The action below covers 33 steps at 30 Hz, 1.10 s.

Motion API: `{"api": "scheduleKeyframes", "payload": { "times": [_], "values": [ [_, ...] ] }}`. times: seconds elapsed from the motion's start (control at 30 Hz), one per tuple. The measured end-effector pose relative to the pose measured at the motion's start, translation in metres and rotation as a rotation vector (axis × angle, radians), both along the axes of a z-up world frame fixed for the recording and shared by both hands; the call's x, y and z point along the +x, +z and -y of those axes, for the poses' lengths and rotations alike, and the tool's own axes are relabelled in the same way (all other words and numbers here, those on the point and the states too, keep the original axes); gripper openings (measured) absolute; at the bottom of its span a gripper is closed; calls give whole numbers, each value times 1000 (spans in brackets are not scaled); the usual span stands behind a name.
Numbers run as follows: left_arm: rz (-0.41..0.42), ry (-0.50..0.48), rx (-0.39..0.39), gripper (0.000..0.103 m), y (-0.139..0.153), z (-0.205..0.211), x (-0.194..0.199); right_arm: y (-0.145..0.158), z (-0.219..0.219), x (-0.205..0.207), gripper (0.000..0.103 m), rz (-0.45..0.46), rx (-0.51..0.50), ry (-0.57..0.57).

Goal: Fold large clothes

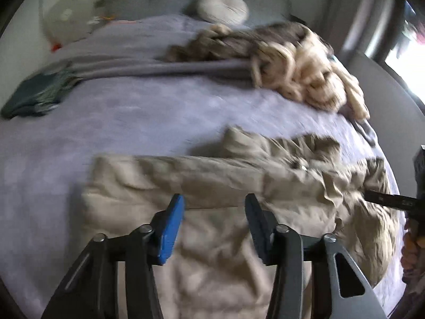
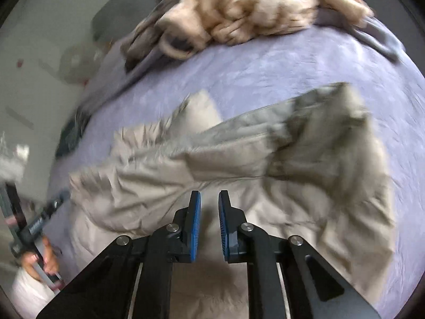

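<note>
A crumpled beige garment [image 1: 212, 175] lies spread over the near part of a lilac bed cover [image 1: 132, 106]. My left gripper [image 1: 215, 199] hovers over its near edge, blue pads well apart, with nothing between them. In the right wrist view the same garment [image 2: 186, 164] stretches from left to right, one darker flap folded over at the right. My right gripper [image 2: 209, 194] hangs above it with a narrow gap between its pads and no cloth in that gap. A hand [image 2: 47, 260] holds the other tool at the lower left.
A chunky cream and brown knit blanket [image 1: 305, 71] is heaped at the far right of the bed. A dark green folded item [image 1: 34, 93] lies at the left edge. A round pale cushion [image 1: 223, 6] rests against the grey headboard. The bed's right edge drops off near the window.
</note>
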<state>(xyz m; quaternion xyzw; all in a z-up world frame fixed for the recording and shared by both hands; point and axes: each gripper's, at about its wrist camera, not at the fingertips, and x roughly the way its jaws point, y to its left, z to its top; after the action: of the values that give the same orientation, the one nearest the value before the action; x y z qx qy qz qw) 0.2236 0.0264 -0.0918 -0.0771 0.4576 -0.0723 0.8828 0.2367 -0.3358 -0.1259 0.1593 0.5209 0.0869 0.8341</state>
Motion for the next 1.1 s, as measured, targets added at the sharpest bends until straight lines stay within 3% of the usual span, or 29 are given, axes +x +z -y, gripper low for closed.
{"api": "scheduleKeyframes", "payload": {
  "times": [0.1, 0.13, 0.2, 0.4, 0.6, 0.67, 0.73, 0.83, 0.97, 1.1],
  "values": [
    [-25, -1, 49, 49, -31, 29, 20, -27, -12, 22, 15, -1, -72, 7],
    [-35, 15, 72, 49, -44, 35, 29, -36, -12, 28, 10, 4, -89, -1],
    [-44, 45, 92, 50, -61, 39, 43, -51, -9, 40, 8, 9, -86, -15],
    [-52, 86, 111, 50, -58, 26, 58, -53, 2, 58, 6, -10, -27, -25],
    [-59, 255, 207, 50, -62, -44, 58, -34, 54, 52, 6, 20, -204, -113],
    [-98, 317, 168, 50, -73, -69, 61, -39, 82, 53, 6, -2, -226, -191],
    [-125, 347, 121, 50, -83, -81, 63, -51, 100, 55, 6, -36, -160, -244],
    [-138, 348, 135, 50, -95, -76, 71, -67, 107, 63, 6, -51, -133, -275],
    [-149, 352, 167, 52, -104, -68, 81, -74, 92, 75, 6, -46, -233, -244],
    [-157, 374, 182, 62, -100, -70, 82, -72, 87, 74, 8, -53, -254, -242]
  ]
}}
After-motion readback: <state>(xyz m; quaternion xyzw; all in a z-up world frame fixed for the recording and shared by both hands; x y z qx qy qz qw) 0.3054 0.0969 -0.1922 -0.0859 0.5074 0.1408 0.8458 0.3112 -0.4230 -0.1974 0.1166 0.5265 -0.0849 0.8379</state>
